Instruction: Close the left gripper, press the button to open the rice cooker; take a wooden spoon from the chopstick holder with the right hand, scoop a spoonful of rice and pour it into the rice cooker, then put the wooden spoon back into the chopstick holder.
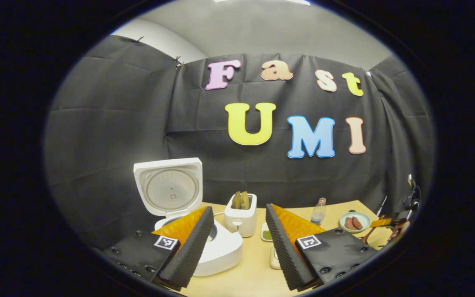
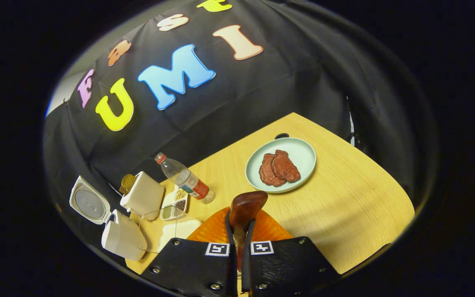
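Between ridged fingers [image 2: 237,231], smooth wooden spoon [image 2: 247,206]

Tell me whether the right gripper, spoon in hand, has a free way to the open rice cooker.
Probably yes. The right gripper is shut on the wooden spoon, the rice cooker has its lid up, and the left gripper beside the cooker may crowd it.

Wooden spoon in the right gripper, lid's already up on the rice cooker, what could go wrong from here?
1. The right gripper pinches the wooden spoon by a narrow part; it could twist or slip once loaded with rice.
2. The water bottle stands upright between the plate and the rice cooker; a sweep across could topple it.
3. The open left gripper hovers beside the rice cooker's raised lid; the two grippers may collide there.
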`<state>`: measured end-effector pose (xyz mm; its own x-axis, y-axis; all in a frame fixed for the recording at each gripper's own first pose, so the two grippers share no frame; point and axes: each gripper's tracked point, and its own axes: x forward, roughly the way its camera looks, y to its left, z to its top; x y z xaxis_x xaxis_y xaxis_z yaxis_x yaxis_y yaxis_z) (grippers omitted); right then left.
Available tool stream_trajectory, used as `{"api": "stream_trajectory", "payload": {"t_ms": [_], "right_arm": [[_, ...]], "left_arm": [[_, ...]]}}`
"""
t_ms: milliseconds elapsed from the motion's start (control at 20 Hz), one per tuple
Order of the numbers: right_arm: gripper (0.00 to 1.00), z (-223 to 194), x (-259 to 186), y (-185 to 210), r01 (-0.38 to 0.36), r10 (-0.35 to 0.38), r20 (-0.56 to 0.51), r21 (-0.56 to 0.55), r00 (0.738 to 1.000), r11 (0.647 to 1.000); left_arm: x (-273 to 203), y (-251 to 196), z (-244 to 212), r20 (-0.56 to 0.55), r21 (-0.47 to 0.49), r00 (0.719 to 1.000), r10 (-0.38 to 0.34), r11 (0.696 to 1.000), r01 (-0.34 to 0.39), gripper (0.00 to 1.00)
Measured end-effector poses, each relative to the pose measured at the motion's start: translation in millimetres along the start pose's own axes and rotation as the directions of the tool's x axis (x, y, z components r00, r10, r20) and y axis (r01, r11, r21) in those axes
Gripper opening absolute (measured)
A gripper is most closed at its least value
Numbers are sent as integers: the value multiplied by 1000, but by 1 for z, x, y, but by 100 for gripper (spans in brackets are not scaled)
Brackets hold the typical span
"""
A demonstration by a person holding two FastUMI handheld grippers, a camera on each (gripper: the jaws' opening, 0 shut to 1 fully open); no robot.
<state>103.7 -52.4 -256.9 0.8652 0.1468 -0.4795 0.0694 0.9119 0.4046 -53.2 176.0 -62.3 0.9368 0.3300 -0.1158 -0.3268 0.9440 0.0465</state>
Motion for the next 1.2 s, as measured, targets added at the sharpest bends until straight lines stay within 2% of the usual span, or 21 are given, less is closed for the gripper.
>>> {"api": "stream_trajectory", "payload": {"t_ms": [250, 550, 900, 950, 1000, 1200], "right_arm": [[4, 41, -34, 22, -15, 15, 80, -3, 997, 1000], [4, 73, -64, 82, -102, 109, 145, -55, 983, 993], [4, 59, -45, 171, -206, 229, 114, -185, 967, 961], [4, 55, -39, 182, -215, 239, 104, -201, 965, 956], [4, 50, -32, 192, -221, 246, 94, -218, 965, 951], [5, 27, 0, 216, -202, 225, 40, -311, 974, 929]], "left_arm": [[-1, -4, -2, 10, -7, 1000, -27, 1000, 27, 90], [2, -1, 0, 36, -41, 997, -63, 997, 65, 90], [-3, 6, 8, 88, 7, 987, -132, 991, 132, 96], [-2, 6, 8, 89, 16, 986, -140, 990, 139, 93], [-3, 6, 7, 87, 23, 984, -153, 988, 151, 96], [-2, 8, -1, 71, 42, 978, -194, 981, 192, 92]]}}
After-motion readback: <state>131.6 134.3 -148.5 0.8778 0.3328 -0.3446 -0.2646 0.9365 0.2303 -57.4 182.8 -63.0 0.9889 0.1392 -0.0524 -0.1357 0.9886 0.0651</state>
